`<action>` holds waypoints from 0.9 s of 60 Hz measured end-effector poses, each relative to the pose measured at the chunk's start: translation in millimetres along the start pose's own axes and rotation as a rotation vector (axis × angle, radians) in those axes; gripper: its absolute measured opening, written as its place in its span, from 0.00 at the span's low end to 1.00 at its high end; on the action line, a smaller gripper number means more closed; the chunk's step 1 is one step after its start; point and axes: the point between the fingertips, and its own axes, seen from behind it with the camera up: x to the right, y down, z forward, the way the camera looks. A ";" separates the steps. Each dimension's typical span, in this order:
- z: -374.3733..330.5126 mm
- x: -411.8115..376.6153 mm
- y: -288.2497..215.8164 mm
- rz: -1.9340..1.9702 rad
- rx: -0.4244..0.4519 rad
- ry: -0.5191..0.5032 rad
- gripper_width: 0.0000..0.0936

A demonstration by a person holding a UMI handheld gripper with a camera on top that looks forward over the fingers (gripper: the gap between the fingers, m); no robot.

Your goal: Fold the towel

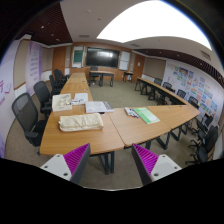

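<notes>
fingers (68,163) spread wide, pink pads facing in, gripper (111,166) holding nothing, raised well back from table (95,138). towel (80,122), folded, pale, lies on table's near left end. second pale pile (71,101) further along table. green sheet (147,115) on table's right side. chairs (27,115) along table's left.

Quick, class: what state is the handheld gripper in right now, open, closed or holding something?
Gripper: open, holding nothing; its magenta-padded fingers stand apart in the air, short of the cream folded towel on the wooden table.

Grey fingers (81,160) w/ ribbed magenta pads (147,160).
</notes>
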 end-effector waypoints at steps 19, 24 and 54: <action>37.2 -58.9 42.0 -0.011 -0.048 0.039 0.91; 61.2 -96.5 60.7 -0.026 -0.065 0.023 0.91; 288.1 -357.0 33.1 -0.083 -0.117 -0.281 0.91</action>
